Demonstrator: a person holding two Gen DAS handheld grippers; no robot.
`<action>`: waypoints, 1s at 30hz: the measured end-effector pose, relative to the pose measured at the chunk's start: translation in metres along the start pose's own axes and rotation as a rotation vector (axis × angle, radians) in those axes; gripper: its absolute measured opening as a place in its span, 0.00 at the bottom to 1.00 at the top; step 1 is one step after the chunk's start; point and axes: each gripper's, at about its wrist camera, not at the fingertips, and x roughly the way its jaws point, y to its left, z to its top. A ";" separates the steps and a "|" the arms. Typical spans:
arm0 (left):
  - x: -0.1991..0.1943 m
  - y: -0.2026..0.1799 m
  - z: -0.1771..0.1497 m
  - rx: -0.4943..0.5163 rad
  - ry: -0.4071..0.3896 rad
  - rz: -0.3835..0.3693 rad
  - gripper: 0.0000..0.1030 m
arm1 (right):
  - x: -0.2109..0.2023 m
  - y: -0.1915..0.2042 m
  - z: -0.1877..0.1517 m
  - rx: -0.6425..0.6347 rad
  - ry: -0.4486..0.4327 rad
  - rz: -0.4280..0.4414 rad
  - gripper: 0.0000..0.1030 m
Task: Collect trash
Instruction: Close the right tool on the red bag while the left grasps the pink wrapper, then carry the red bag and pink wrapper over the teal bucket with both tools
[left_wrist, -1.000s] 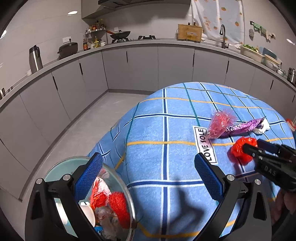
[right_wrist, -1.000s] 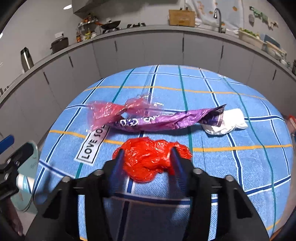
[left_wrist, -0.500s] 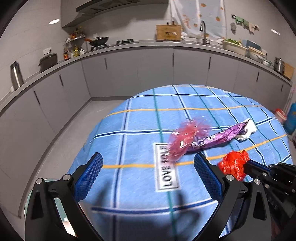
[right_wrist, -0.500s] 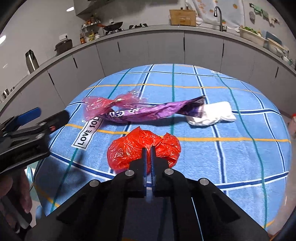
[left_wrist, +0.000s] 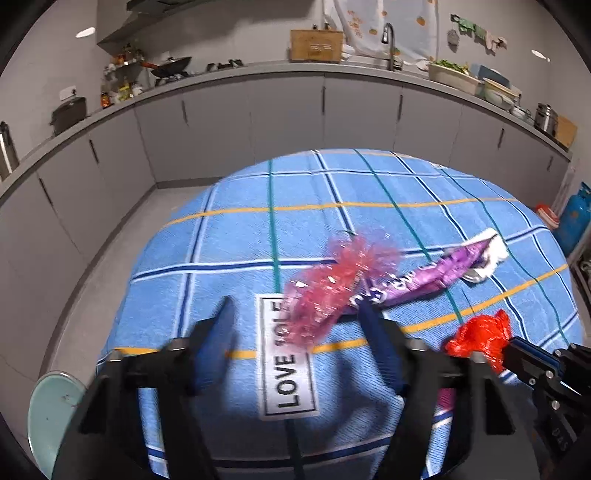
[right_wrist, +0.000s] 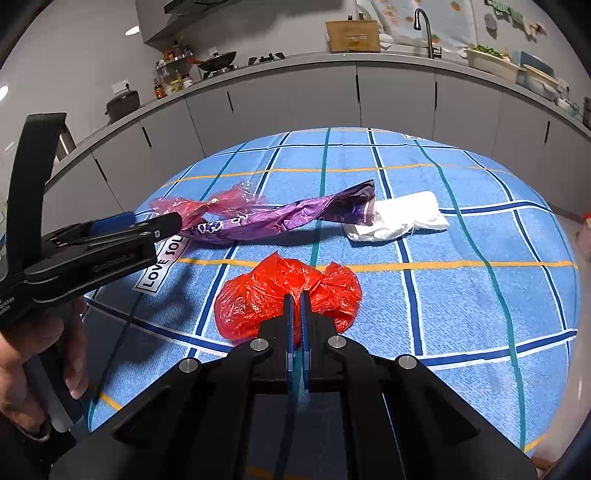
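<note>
The desk (right_wrist: 480, 206) wears a blue checked cloth with a white "LOVE SOLE" label (left_wrist: 286, 363), and the places below are taken from that label. The right gripper (right_wrist: 295, 299) has its jaws pinched together on a red plastic bag (right_wrist: 258, 295), which sits crumpled on the cloth to the right of the label. The left gripper (left_wrist: 295, 321) reaches in just above the label, gripped by a hand (right_wrist: 44, 354). Its jaws are closing, about half spread, around the near end of a pink cellophane wrapper (left_wrist: 332, 280) that overlaps the label's far end; the pads do not yet press on it. A purple wrapper (right_wrist: 280, 218) runs from the pink one away to the right, beyond the label. A white wad of paper (right_wrist: 399, 218) lies at its far tip. A pale green bin (left_wrist: 48, 417) stands below the desk edge, left of the label.
</note>
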 end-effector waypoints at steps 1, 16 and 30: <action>0.001 -0.001 -0.001 0.003 0.005 -0.006 0.34 | 0.000 0.000 0.000 -0.001 -0.003 0.001 0.04; -0.062 0.013 -0.028 -0.004 -0.061 0.023 0.16 | -0.029 0.013 -0.003 -0.016 -0.057 0.039 0.04; -0.114 0.035 -0.068 -0.053 -0.070 0.055 0.16 | -0.057 0.045 -0.009 -0.057 -0.102 0.091 0.04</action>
